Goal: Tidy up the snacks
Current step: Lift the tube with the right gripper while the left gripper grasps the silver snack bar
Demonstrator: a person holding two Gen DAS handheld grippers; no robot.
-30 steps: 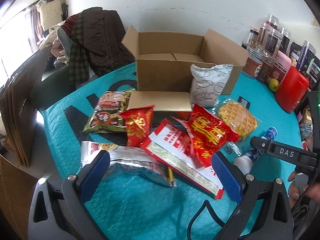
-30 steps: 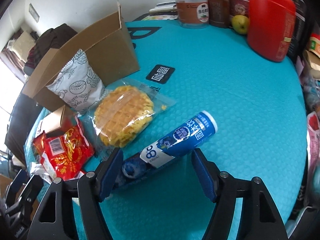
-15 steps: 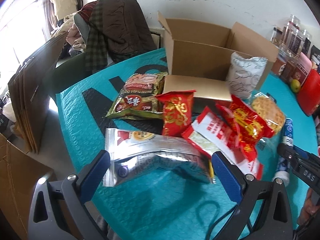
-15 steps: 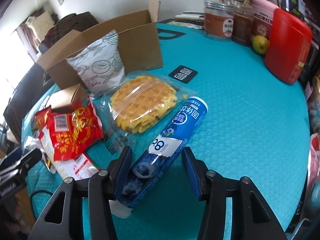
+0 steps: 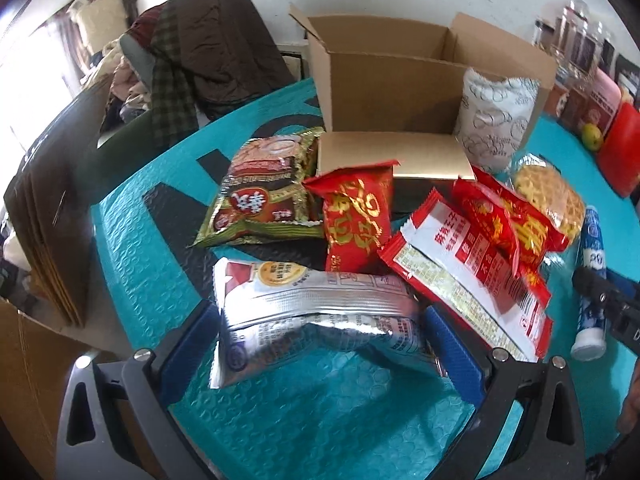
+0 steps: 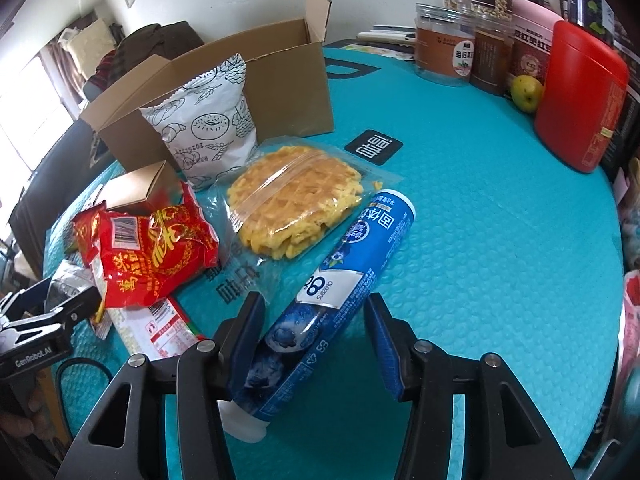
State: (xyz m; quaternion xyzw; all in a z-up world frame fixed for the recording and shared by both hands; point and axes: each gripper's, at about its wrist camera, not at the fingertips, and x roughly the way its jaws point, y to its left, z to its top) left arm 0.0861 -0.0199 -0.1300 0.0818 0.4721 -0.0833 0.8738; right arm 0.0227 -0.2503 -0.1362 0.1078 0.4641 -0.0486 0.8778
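Jaws on the left gripper [image 5: 322, 344] are spread wide, straddling the silver foil pouch [image 5: 316, 320]; the blue pads sit right at the pouch's two ends, but can't tell if they're actually touching, and the pouch lies on the teal mat [image 5: 320, 420]. Just ahead of those jaws: a small red packet [image 5: 356, 224] standing up, a green-brown snack bag [image 5: 264, 192] ahead-left, and a long red-and-white packet [image 5: 464, 276] ahead-right with another red packet [image 5: 504, 220] lying on top of it. Farther ahead is the open cardboard box [image 5: 392, 92], one flap folded down toward the jaws, and a white printed bag [image 5: 496, 120] leaning on its front wall. Right gripper [image 6: 314, 340] is partly open around the blue tube [image 6: 340, 292]: left pad against the tube's side near the white-capped end, right pad with a visible gap, so not clamped. Tube lies on the mat, pointing ahead-right out of the jaws, cap end back toward the gripper body. Bagged waffle [image 6: 296, 196] is ahead-left of the right jaws, touching the tube's far end. Red canister [image 6: 576, 96], green apple [image 6: 526, 92] and jars [image 6: 444, 50] sit far ahead-right at the mat edge.
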